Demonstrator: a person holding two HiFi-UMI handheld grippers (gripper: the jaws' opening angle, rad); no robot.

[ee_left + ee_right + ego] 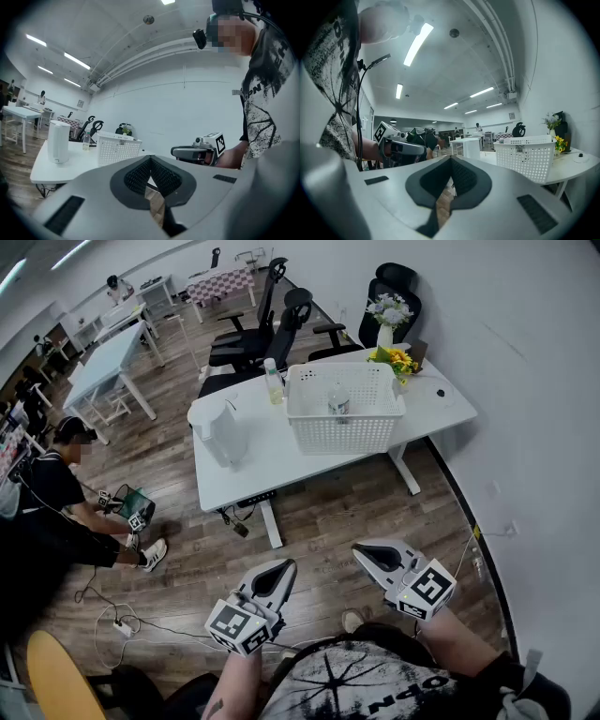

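Both grippers are held low and close to the body, over the floor and well apart from the table ahead. The left gripper is clenched: in the left gripper view its pads are seen meeting at the tips, with nothing caught between them and only floorboards showing through the gap lower down. The right gripper is likewise closed on nothing, its tips pressed together in the right gripper view. The nearest thing of note, a white basket, is set on the table's near edge, straight ahead of the jaws and higher than them. Its long axis is laid across the line of the jaws, from left to right. It is faced more squarely by the right gripper, which is also held a little further forward, so the right one is judged the nearer. A small clear item is seen inside the basket, though what it is cannot be made out. A white jug is stood ahead and to the left of the left gripper, and a bottle is placed just beside the basket's far left corner
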